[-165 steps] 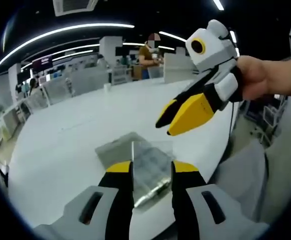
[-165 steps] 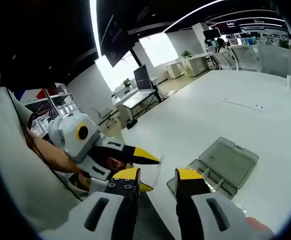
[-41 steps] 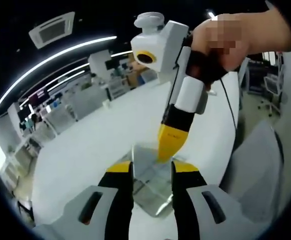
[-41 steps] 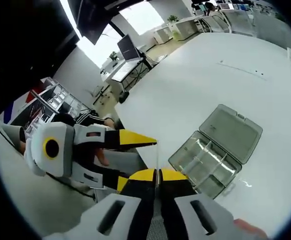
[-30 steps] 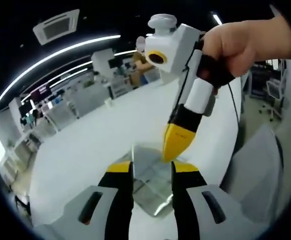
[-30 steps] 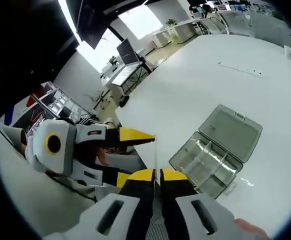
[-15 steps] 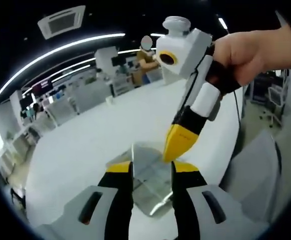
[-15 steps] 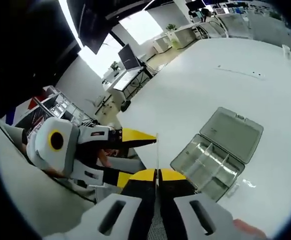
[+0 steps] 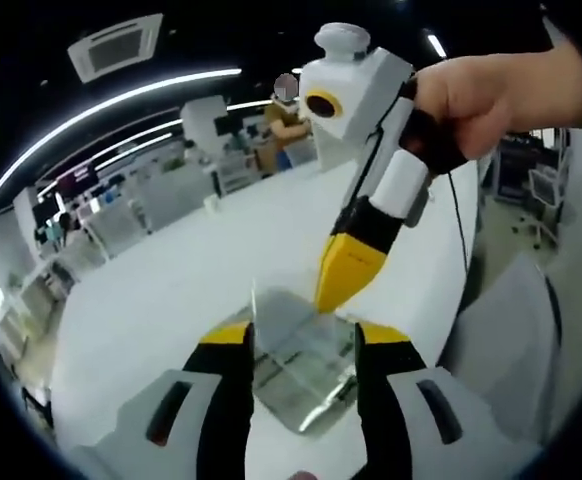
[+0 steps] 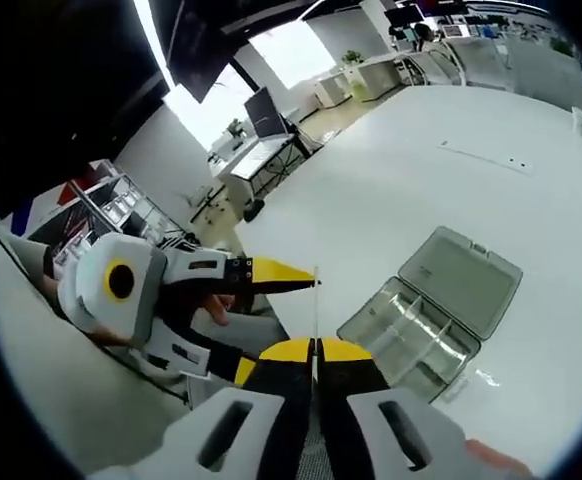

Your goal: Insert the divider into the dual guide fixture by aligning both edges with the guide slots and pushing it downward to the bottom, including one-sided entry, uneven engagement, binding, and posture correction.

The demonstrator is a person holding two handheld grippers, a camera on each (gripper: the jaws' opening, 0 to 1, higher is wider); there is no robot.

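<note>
Left gripper view: left gripper [image 9: 296, 350] with yellow-tipped black jaws spread apart, released, gripping nothing, hovering over the clear plastic compartment box [image 9: 306, 375] near the tabletop's near edge. Between and just above the jaws, the thin transparent plastic divider [image 9: 271, 320], upright, pinched at its top corner by the closed yellow tips of the right gripper [image 9: 336, 290], coming down from the upper right in a person's hand [image 9: 486, 95]. Cannot tell whether the divider's lower edge touches the box's slots. White tabletop [image 9: 171, 290] stretching away toward office desks at the far edge.

Right gripper view: right gripper [image 10: 315, 350] clenched, jaws pressed together on the divider [image 10: 316, 305], seen edge-on as a thin upright line rising from the tips. Left gripper [image 10: 271, 300] entering from the left, its upper yellow tip just beside the divider's top edge, jaws apart. Compartment box [image 10: 401, 335] to the right, close to the tabletop's [image 10: 391, 190] near edge, its grey translucent lid [image 10: 461, 280] flung open and lying flat beyond it.
</note>
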